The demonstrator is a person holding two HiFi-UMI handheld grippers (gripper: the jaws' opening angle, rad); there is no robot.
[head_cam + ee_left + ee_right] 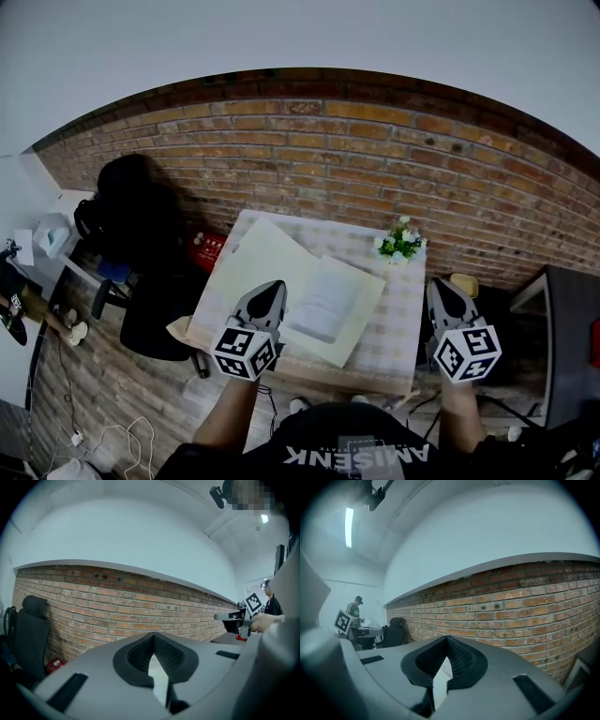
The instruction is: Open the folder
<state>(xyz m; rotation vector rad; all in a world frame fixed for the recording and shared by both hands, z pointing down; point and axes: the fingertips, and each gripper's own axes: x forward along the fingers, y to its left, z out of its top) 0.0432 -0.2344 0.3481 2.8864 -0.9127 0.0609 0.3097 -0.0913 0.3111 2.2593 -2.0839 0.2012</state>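
The pale yellow folder (261, 261) lies spread open on the checked table (405, 309), with white sheets (323, 300) on its right half. My left gripper (269, 292) hovers over the folder's near left part, jaws shut and empty. My right gripper (442, 292) hangs off the table's right edge, also shut and empty. In the left gripper view the left gripper (153, 637) points level at the brick wall (117, 606); the folder is hidden there. The right gripper view shows the right gripper (446, 639) closed tip to tip, facing brick wall (525, 602).
A small potted plant (400, 242) stands at the table's far right corner. A black chair (141, 253) and a red item (208, 248) sit left of the table, a dark cabinet (567, 328) to its right. A person (355, 607) stands at a far desk.
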